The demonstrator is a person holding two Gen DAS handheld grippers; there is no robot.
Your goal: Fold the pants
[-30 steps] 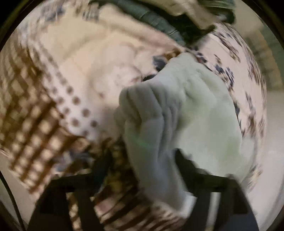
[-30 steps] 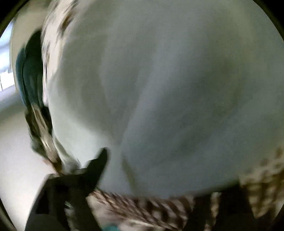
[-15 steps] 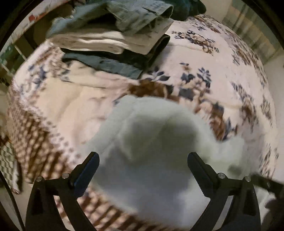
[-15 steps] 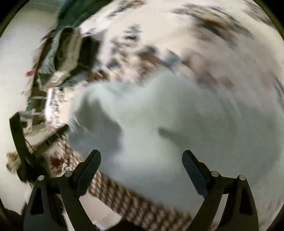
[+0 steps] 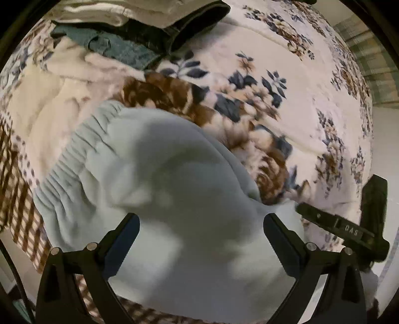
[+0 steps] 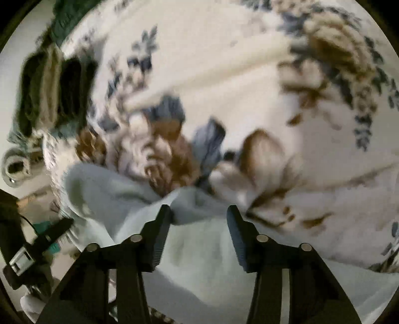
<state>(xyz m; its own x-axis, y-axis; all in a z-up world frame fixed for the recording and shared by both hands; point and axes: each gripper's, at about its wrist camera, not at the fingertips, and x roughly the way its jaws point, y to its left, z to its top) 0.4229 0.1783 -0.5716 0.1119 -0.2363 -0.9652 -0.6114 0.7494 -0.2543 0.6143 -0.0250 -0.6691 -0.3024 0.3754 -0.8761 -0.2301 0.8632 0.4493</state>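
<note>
Left wrist view: "DAS" lettering on the right gripper beside pale pants.

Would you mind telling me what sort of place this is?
Probably a bedroom: a floral blanket covers what looks like a bed, with folded clothes stacked on it and pale pants spread out.

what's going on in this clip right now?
A person with a handheld gripper in each hand is folding pale mint fleece pants on a floral blanket. The left gripper hovers wide open over the bunched pants near the elastic waistband, gripping nothing. The right gripper has just been closing, with a raised fold of the pants between its fingers; the pads do not look pressed on it yet. A stack of folded clothes sits at the blanket's far side.
</note>
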